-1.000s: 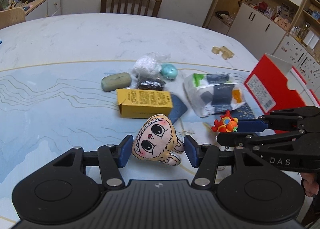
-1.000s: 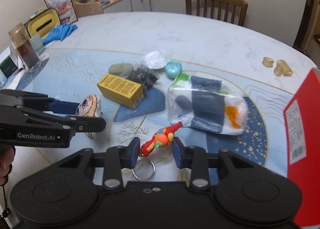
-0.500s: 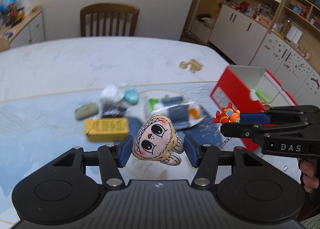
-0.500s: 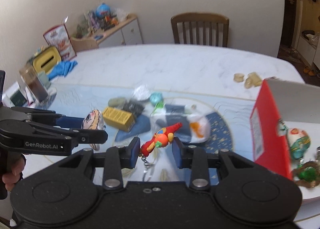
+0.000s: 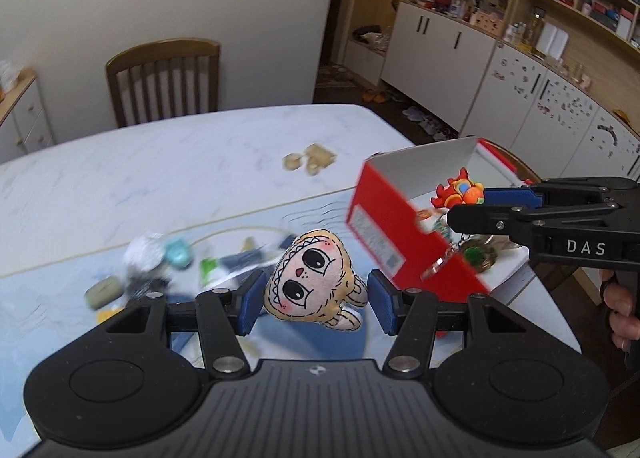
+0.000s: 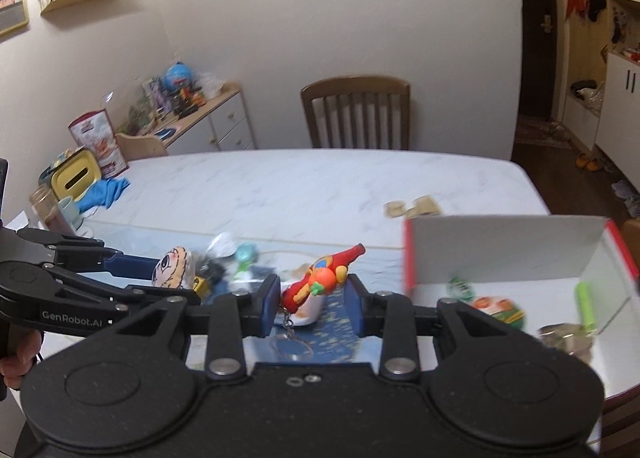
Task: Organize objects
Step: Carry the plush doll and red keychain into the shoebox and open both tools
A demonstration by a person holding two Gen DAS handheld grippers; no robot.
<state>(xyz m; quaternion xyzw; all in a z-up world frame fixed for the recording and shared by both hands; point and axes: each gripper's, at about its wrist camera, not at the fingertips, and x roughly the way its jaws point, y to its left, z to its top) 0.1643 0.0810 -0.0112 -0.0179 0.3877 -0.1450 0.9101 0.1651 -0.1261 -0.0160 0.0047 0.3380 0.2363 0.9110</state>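
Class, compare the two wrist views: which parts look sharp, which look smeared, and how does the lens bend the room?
Left wrist view: plush doll and left gripper sharp, table clutter smeared; cabinets bow. Right wrist view: red keychain toy crisp, red box edges blurred; walls curve.

Blurry pile, hidden bits, cut-off box

The small things on the worktop (image 5: 168,178) behind the doll (image 5: 310,282) are smeared, so the pile (image 5: 160,262) is hard to tell apart. The left tool (image 5: 314,300) hides the doll's bottom. The red box (image 6: 520,254) runs off the picture's right side, and the things inside it (image 6: 496,308) are too fuzzy to name.
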